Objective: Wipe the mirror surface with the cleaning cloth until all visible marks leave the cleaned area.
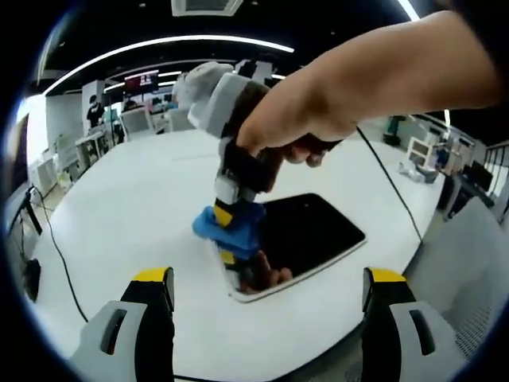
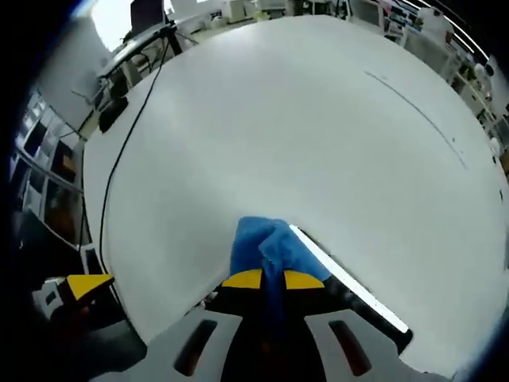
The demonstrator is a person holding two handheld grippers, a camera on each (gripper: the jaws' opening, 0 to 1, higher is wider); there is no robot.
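A rectangular mirror (image 1: pixel 306 235) with a white rim and a dark reflecting face lies flat on the white table (image 1: pixel 143 207). In the left gripper view a person's hand holds my right gripper (image 1: pixel 233 231) pointing down at the mirror's left end, shut on a blue cleaning cloth (image 1: pixel 231 228) that presses on the glass. My left gripper (image 1: pixel 266 290) is open, hovering short of the mirror with nothing between its jaws. In the right gripper view my right gripper (image 2: pixel 273 280) pinches the blue cloth (image 2: pixel 266 247) beside the mirror's white edge (image 2: pixel 350 282).
A black cable (image 1: pixel 56 255) runs across the table's left side, another thin cable (image 1: pixel 390 187) trails to the right. Chairs and desks (image 1: pixel 135 123) stand beyond the far edge. The table edge (image 1: pixel 413 247) falls away close behind the mirror's right corner.
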